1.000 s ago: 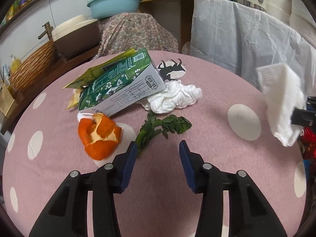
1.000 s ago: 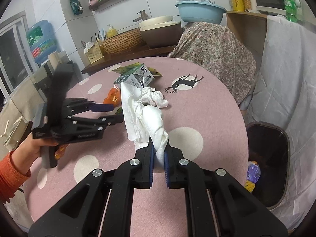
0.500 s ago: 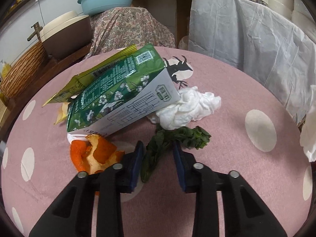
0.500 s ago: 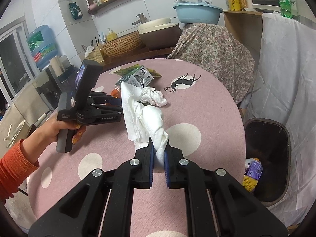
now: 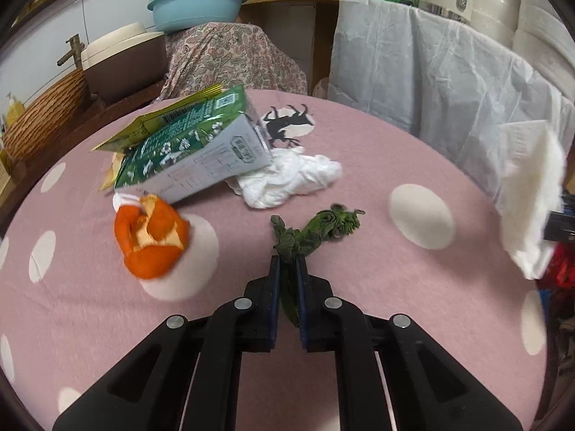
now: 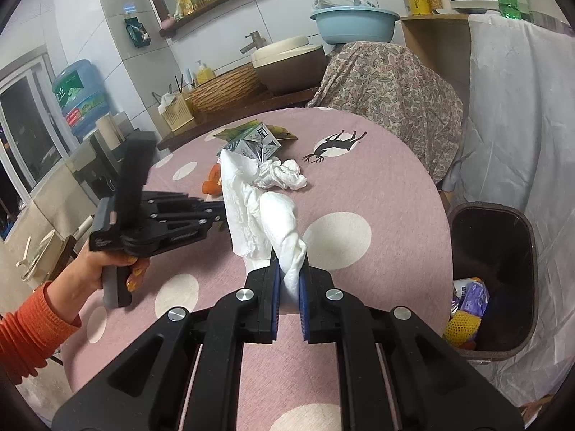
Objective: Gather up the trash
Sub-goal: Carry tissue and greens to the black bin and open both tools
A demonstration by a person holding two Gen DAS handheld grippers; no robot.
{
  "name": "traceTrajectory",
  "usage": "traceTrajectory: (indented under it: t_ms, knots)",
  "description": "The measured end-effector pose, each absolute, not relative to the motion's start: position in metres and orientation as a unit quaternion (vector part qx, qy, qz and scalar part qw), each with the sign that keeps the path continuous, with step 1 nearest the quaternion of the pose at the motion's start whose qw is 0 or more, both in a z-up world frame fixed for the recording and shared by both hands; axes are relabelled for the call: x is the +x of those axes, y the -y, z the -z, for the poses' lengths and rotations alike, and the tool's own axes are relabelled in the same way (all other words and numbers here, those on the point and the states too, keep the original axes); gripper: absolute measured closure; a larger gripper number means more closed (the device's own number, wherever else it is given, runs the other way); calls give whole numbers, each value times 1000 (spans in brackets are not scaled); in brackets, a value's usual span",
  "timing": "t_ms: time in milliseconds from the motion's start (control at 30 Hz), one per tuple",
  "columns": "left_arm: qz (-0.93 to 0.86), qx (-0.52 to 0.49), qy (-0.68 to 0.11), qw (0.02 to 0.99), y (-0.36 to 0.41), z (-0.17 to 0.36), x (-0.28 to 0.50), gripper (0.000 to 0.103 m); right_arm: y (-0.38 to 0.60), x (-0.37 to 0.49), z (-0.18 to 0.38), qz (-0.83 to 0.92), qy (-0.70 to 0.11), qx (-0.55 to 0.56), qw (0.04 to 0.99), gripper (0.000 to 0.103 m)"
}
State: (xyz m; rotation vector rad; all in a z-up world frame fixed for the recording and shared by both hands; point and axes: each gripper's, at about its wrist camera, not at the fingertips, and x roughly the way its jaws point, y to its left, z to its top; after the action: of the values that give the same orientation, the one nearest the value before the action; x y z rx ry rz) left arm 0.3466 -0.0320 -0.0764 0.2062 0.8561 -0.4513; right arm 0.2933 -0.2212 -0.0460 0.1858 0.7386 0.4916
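My left gripper (image 5: 288, 265) is shut on the stem of a wilted green vegetable scrap (image 5: 316, 228) over the pink dotted tablecloth (image 5: 395, 298). An orange peel (image 5: 151, 237), a green and white carton (image 5: 190, 151) and a crumpled white tissue (image 5: 291, 179) lie beyond it. My right gripper (image 6: 288, 267) is shut on a white tissue (image 6: 258, 208) and holds it above the table; that tissue also shows in the left wrist view (image 5: 532, 194). The left gripper also shows in the right wrist view (image 6: 215, 212), partly hidden by the tissue.
A dark trash bin (image 6: 492, 276) with some trash inside stands on the floor right of the table. A chair draped in patterned cloth (image 6: 388, 75) and a white-covered cabinet (image 6: 521, 107) stand behind. A counter with a wicker basket (image 6: 222, 89) lies at the far left.
My left gripper moved forward over the green scrap, shut on its stem and drew back with it. My right gripper kept hold of the tissue.
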Motion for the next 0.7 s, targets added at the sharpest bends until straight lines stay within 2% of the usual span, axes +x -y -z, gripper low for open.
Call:
traceTrajectory:
  t_ms: [367,700]
  knots:
    - [242,64,-375,893,49,59,280,94,240,259,62,-220,-352,107,903,94]
    - [295,72,-369,879,106,54,262,94,296,228,71,-175,-335,152,913,93]
